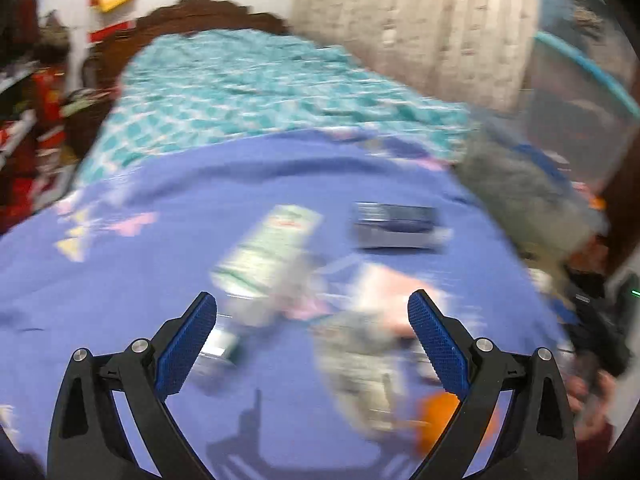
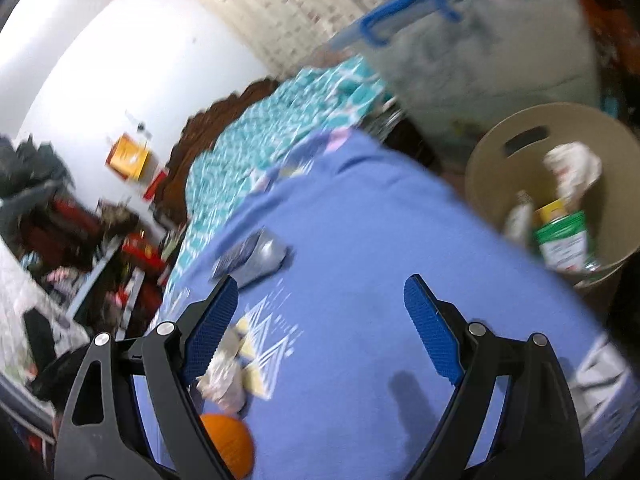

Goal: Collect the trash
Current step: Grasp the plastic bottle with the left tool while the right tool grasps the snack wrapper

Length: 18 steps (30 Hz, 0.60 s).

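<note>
Blue-padded, my left gripper (image 1: 312, 312) gapes wide over blurred litter on the bedsheet (image 1: 160, 280); my right gripper (image 2: 320, 300) gapes too, holding nothing.

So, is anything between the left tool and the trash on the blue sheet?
Nothing visible is. The left tool is open and empty, with bare blue sheet below it. The green-and-white pack and the crumpled wrappers lie just ahead, uncovered. The picture is blurred, so small things may be missed.
</note>
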Each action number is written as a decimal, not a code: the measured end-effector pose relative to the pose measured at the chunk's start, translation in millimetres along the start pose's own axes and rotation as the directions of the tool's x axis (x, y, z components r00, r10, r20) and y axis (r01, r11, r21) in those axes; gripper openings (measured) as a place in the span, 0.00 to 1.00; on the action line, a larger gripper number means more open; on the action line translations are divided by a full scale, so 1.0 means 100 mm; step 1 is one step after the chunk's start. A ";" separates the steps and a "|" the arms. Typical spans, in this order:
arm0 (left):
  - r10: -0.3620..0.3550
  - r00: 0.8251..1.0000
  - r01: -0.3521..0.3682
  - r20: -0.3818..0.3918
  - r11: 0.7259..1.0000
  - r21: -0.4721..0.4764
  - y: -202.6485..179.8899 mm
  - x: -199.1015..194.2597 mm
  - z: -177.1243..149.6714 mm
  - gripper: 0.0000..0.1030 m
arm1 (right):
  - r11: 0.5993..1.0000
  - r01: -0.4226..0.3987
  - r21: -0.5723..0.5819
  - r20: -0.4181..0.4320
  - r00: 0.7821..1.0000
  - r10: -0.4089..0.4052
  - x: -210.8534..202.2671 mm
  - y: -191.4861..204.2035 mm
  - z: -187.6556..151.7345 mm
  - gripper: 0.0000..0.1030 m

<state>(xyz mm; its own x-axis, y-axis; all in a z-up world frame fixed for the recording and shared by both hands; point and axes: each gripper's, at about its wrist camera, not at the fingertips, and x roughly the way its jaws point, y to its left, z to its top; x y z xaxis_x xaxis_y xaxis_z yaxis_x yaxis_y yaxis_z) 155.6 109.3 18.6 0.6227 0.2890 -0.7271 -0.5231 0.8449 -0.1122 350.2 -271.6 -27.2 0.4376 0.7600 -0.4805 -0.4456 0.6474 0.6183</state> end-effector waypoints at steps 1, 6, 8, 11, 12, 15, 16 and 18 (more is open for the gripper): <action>0.029 0.999 -0.029 -0.034 0.999 -0.013 0.13 0.15 0.04 0.91 | 1.000 -0.007 -0.013 -0.019 1.000 0.006 0.05 0.10 -0.06 0.83; 0.047 0.981 -0.057 -0.191 0.997 -0.052 0.37 0.80 0.16 0.92 | 0.997 -0.024 -0.072 -0.073 0.997 0.018 0.15 0.46 -0.27 0.83; 0.053 0.976 -0.060 -0.210 0.998 -0.026 0.34 0.95 0.14 0.92 | 0.995 -0.037 -0.094 -0.098 0.995 0.028 0.15 0.62 -0.34 0.83; 0.076 0.968 -0.072 -0.241 0.997 0.028 0.28 1.14 0.11 0.74 | 0.986 -0.071 -0.153 -0.135 0.990 0.050 0.14 0.91 -0.46 0.83; 0.072 0.970 -0.065 -0.232 0.997 0.037 0.29 1.13 0.09 0.73 | 0.981 -0.081 -0.175 -0.144 0.988 0.056 0.15 1.01 -0.49 0.83; 0.016 0.976 -0.015 -0.217 1.000 0.006 0.40 1.03 0.01 0.71 | 0.962 -0.126 -0.241 -0.186 0.979 0.081 0.19 1.35 -0.62 0.83; 0.016 0.978 -0.015 -0.210 1.000 0.004 0.46 0.96 -0.03 0.70 | 0.953 -0.140 -0.267 -0.203 0.975 0.086 0.22 1.47 -0.68 0.83; 0.031 0.981 -0.030 -0.193 1.000 0.005 0.55 0.80 -0.18 0.70 | 0.939 -0.155 -0.306 -0.232 0.969 0.085 0.29 1.65 -0.78 0.83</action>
<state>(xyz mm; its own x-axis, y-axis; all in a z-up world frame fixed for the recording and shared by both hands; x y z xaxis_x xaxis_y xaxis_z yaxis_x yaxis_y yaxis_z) 166.5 170.6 -57.8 0.4824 0.2225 -0.8472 -0.5388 0.8379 -0.0868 228.1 -138.8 12.1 0.2050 0.8044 -0.5577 -0.7256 0.5073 0.4649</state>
